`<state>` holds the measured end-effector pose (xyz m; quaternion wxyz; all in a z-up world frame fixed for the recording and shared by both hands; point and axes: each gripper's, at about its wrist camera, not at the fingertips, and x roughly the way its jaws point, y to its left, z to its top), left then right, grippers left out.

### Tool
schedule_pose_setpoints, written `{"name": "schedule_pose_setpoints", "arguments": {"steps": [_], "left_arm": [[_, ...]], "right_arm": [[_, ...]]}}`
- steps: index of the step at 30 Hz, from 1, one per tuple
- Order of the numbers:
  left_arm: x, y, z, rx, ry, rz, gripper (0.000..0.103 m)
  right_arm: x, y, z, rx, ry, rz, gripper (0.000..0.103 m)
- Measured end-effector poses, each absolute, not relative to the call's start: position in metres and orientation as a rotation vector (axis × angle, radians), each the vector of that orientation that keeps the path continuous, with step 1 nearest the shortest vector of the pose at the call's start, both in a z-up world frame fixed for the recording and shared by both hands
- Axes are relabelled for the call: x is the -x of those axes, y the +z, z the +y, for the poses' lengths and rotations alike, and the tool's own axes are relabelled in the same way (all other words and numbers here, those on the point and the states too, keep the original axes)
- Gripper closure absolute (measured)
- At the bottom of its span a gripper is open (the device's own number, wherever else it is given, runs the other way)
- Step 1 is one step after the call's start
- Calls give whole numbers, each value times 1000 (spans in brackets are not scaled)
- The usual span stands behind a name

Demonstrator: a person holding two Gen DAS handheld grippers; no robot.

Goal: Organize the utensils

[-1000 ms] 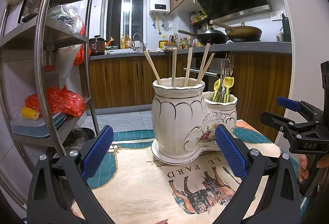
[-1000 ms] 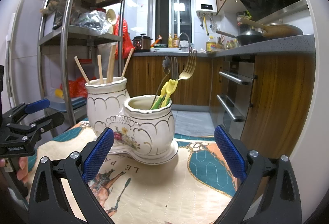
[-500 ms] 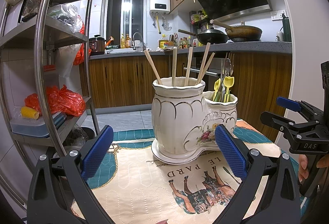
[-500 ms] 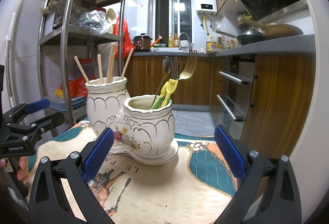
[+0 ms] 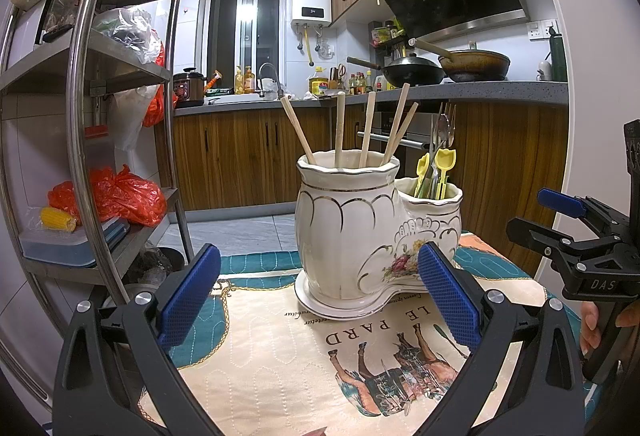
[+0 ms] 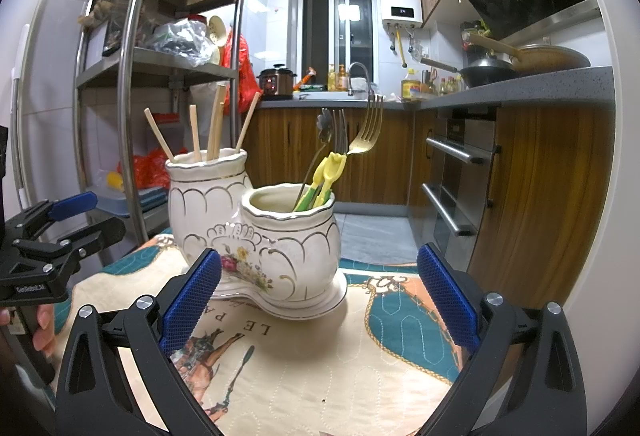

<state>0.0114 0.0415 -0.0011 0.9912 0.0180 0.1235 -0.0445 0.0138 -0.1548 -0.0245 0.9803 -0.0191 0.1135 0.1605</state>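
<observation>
A white ceramic double holder (image 5: pixel 360 236) with gold trim stands on the patterned cloth (image 5: pixel 280 356). Its tall pot holds several wooden chopsticks (image 5: pixel 368 130). Its low pot (image 6: pixel 296 236) holds yellow plastic utensils (image 6: pixel 328 172), a metal spoon and forks, one of them a gold fork (image 6: pixel 366 130). My left gripper (image 5: pixel 318 302) is open and empty, just in front of the holder. My right gripper (image 6: pixel 318 302) is open and empty, facing the low pot. Each gripper shows in the other's view: the right one (image 5: pixel 556 220), the left one (image 6: pixel 76 220).
A steel shelf rack (image 5: pixel 80 116) with bags and boxes stands to the left of the table. Wooden kitchen cabinets (image 5: pixel 240 156), an oven (image 6: pixel 460 176) and a counter with woks (image 5: pixel 472 64) lie behind. The cloth-covered table edge is close on the right.
</observation>
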Motion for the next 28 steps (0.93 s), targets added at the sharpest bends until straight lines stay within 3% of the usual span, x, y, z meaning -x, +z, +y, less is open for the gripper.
{"name": "schedule_pose_setpoints", "arguments": {"steps": [28], "left_arm": [[-13, -4, 41, -36, -80, 260, 6]], "right_arm": [[-14, -24, -155, 39, 323, 230, 5]]}}
